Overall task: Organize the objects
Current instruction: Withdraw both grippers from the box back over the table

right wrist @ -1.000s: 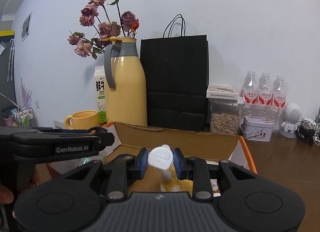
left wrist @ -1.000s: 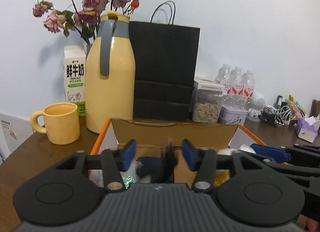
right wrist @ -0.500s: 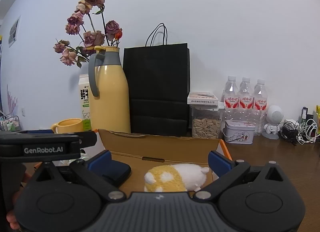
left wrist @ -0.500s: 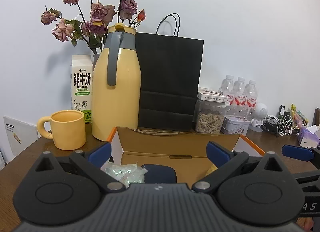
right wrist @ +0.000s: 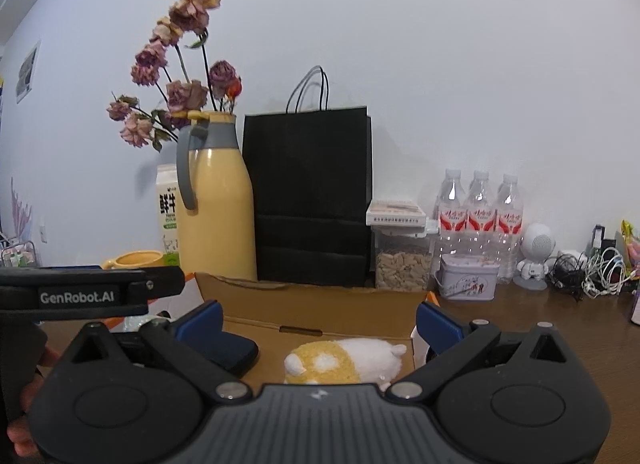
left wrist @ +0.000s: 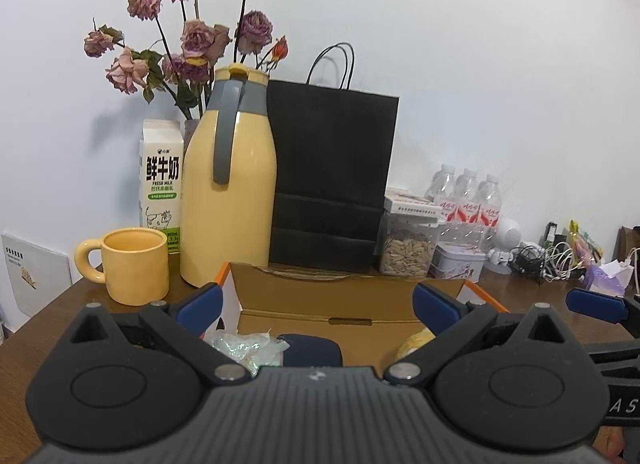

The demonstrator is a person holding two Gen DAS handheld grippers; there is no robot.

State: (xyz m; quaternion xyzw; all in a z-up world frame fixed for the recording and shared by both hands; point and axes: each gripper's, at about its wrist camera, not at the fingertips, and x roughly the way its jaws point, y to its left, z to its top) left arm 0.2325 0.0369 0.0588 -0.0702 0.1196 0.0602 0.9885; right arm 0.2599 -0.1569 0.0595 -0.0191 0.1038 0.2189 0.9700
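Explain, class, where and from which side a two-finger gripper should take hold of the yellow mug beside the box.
Probably grip the mug across its rim wall, coming from above with one finger inside and one outside. It stands upright with its mouth open, and its body looks wide for the jaws. Its handle sticks out to the left in the left wrist view, so close on the opposite side of the rim, clear of the flask.

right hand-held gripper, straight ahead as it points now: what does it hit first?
Probably the cardboard box's back wall. The open right hand-held gripper aims slightly down over the plush toy lying in the box; depth is unclear, so it might graze the toy.
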